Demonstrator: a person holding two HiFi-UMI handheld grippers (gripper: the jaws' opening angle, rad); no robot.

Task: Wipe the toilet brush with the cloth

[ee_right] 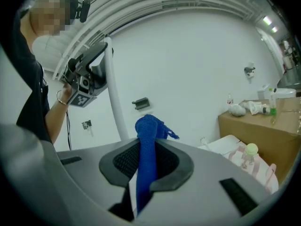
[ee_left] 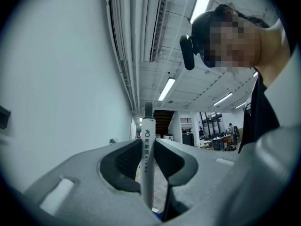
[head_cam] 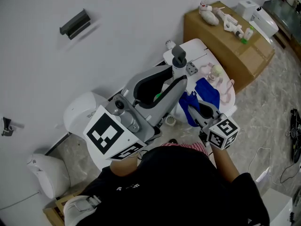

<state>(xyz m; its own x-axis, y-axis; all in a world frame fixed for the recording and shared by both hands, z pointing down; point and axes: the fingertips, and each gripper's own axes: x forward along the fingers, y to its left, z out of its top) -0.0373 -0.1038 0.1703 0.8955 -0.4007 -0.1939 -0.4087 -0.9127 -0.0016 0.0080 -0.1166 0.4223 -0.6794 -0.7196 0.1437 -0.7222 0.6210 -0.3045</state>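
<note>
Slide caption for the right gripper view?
Right gripper shut on a bunched blue cloth; beyond, the left gripper holds a white toilet brush handle before a white wall.

1. Floor [head_cam: 265, 109]: pale marbled tile. A cardboard box [head_cam: 235, 58] stands on it against the wall.
2. Box top: white soft-looking item [head_cam: 207, 15] and white bottle [head_cam: 233, 26], lying near each other.
3. White table [head_cam: 201, 48], just beside the box, carries a grey cube [head_cam: 191, 68], a small bottle [head_cam: 216, 72] and a pink cloth [head_cam: 227, 91].
</note>
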